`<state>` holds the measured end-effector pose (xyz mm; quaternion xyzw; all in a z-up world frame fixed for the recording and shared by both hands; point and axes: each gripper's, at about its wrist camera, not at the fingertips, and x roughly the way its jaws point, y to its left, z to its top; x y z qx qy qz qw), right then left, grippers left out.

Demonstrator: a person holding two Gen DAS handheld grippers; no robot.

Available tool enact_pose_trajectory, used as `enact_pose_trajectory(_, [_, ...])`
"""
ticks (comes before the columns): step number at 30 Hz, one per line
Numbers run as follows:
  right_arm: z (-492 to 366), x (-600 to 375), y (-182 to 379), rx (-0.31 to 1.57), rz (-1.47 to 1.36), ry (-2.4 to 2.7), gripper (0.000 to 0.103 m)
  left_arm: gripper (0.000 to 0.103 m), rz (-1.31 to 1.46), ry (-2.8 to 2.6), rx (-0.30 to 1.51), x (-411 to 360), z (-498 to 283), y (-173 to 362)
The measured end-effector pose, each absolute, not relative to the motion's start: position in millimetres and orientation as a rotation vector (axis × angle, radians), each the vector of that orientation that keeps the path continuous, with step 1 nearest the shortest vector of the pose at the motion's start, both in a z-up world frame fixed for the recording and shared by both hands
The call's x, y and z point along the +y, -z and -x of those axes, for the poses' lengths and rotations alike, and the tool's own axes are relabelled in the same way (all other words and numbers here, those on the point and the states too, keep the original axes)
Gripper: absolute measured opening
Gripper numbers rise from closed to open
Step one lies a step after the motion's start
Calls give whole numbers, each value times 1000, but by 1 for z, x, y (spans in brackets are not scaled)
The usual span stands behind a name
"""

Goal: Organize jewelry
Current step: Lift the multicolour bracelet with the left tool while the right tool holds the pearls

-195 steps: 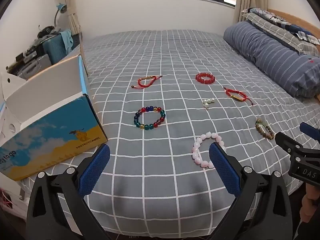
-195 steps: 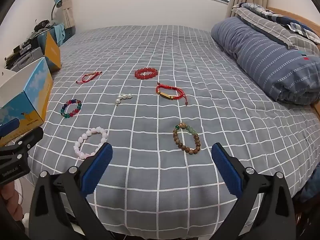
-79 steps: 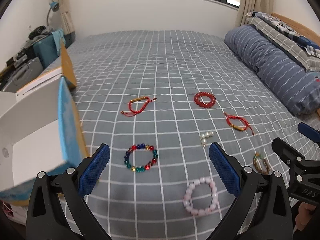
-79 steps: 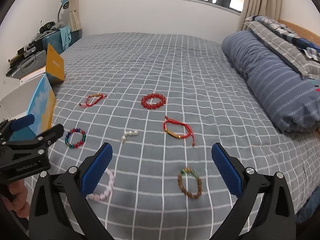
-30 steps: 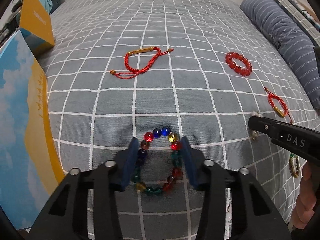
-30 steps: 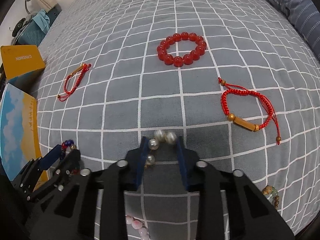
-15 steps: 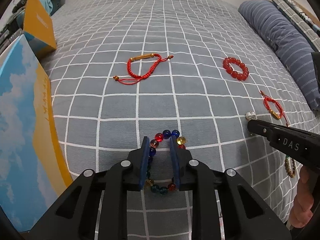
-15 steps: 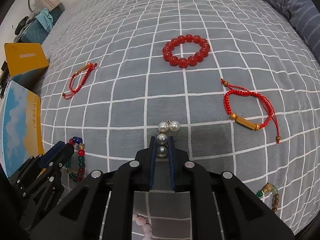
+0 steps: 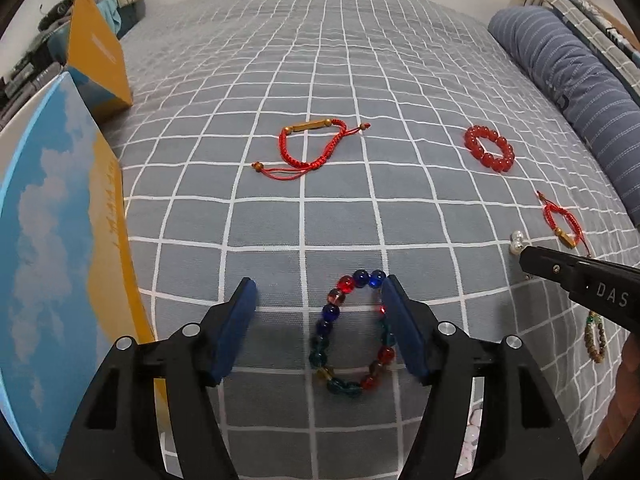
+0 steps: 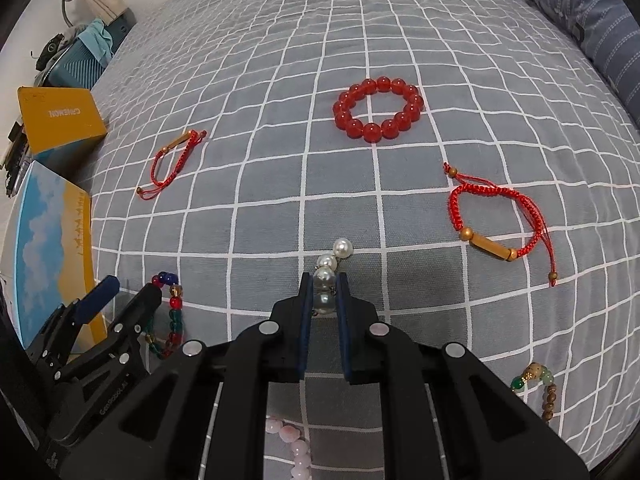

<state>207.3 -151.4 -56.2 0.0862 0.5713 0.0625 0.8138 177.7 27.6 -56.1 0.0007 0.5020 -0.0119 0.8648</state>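
Observation:
My left gripper (image 9: 319, 282) hovers low over the grey checked bed, its jaws opening. A multicoloured bead bracelet (image 9: 322, 327) lies on the cover between the blue pads, close to the right one, not squeezed. My right gripper (image 10: 324, 280) is shut on a short string of pearls (image 10: 340, 248), two pearls sticking out past the tips. In the left wrist view the right gripper (image 9: 524, 254) reaches in from the right with the pearls (image 9: 517, 240) at its tip. The left gripper (image 10: 132, 288) and bead bracelet (image 10: 173, 312) show at lower left in the right wrist view.
On the cover lie a red bead bracelet (image 10: 372, 132), two red cord bracelets (image 10: 176, 144) (image 10: 492, 248), a wooden bead bracelet (image 10: 548, 404) and a pink one (image 10: 296, 446). A blue and yellow box (image 9: 60, 240) stands at left, a yellow box (image 9: 96, 52) behind it, and rolled bedding (image 9: 572, 80) at right.
The left jaws, nearly shut on one side of the multicoloured bracelet half a second ago, now stand wide apart around it. The right gripper stays shut on the pearls.

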Motion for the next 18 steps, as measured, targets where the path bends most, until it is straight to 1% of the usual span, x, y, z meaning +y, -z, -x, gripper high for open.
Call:
enact_pose_trajectory(3, [-206, -151, 56, 1219, -185, -137, 11, 54, 11, 34, 1078, 29, -179, 62])
enact_pose_trajectory(4, [-206, -151, 56, 1219, -185, -137, 11, 46, 6, 37, 1089, 28, -179, 66])
enact_pose_trajectory(5, [-206, -151, 57, 1220, -187, -137, 11, 41, -4, 37, 1099, 27, -180, 69])
enact_pose_trajectory(6, [-206, -152, 57, 1220, -189, -137, 11, 41, -13, 35, 1097, 26, -179, 71])
enact_pose_trajectory(7, [-206, -152, 57, 1220, -191, -138, 11, 37, -21, 33, 1093, 25, -178, 72])
enact_pose_trajectory(8, [-206, -152, 57, 1219, -192, -139, 11, 26, -30, 33, 1092, 24, -177, 73])
enact_pose_trajectory(10, [-205, -152, 56, 1219, -193, -140, 11, 13, -29, 47, 1100, 22, -177, 71])
enact_pose_trajectory(13, [-204, -151, 54, 1211, -189, -144, 11, 10, -27, 51, 1100, 22, -177, 67])
enact_pose_trajectory(18, [-202, -152, 48, 1201, -187, -147, 11, 10, -20, 57, 1091, 22, -176, 58])
